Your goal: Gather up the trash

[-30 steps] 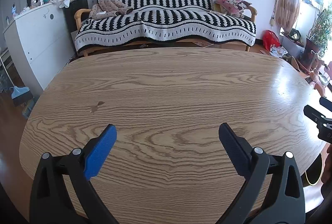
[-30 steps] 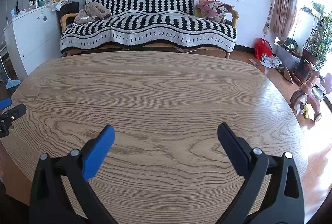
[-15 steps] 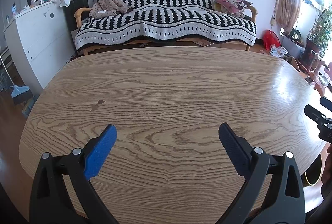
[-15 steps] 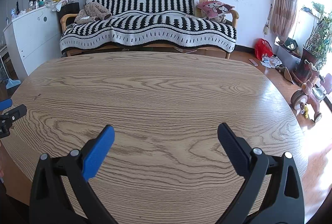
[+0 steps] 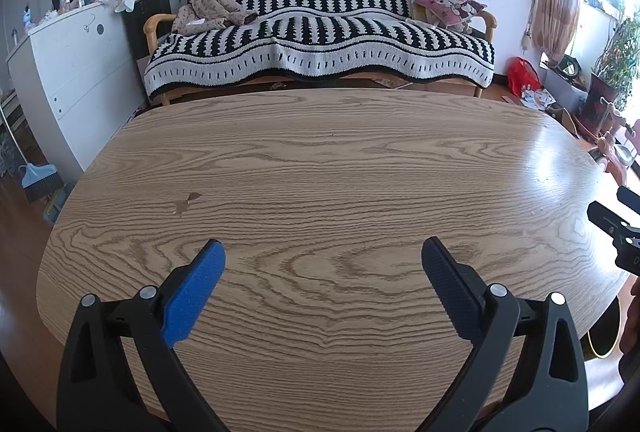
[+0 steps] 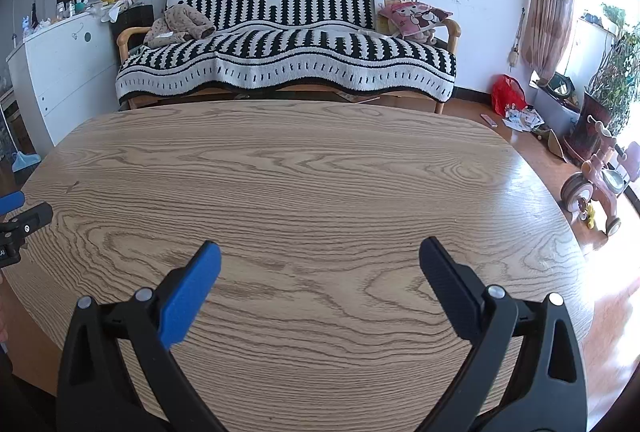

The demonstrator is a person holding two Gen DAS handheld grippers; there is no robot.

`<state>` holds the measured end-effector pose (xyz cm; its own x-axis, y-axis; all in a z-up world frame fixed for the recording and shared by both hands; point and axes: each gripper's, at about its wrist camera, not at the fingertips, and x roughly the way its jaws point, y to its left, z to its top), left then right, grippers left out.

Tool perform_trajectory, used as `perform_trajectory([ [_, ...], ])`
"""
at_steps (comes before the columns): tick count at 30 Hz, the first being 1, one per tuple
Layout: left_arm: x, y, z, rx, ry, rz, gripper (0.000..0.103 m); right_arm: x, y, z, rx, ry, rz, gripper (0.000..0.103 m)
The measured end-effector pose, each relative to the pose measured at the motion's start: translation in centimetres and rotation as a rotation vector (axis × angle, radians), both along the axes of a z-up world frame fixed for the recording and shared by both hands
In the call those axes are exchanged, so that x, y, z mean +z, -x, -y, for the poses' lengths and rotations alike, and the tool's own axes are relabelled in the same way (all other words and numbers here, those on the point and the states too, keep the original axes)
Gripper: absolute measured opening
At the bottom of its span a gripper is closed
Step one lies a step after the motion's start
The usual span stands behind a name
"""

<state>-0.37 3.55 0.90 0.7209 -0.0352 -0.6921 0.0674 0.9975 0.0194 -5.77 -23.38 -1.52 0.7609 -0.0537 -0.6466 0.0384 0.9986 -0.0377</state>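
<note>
My left gripper [image 5: 323, 252] is open and empty, held above the near part of a wooden oval table [image 5: 320, 159]. My right gripper [image 6: 320, 252] is open and empty too, above the same table [image 6: 304, 167]. The right gripper's tips show at the right edge of the left wrist view [image 5: 616, 220]. The left gripper's tips show at the left edge of the right wrist view [image 6: 20, 216]. I see no trash on the table. A small dark stain [image 5: 187, 201] marks the wood on the left.
A sofa [image 5: 320, 35] with a black-and-white striped cover stands behind the table. A white cabinet [image 5: 68, 71] is at the left. A red bag [image 6: 507, 93], scattered papers [image 6: 522, 117] and a tricycle [image 6: 600, 187] are on the floor at the right.
</note>
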Motion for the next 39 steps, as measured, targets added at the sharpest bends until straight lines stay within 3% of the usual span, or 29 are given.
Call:
perform_trajectory([
  [39,-0.46,0.56,-0.41,0.020,-0.015,-0.009,0.096,0.50,-0.02,0.10,0.010,-0.002,-0.001,0.096],
])
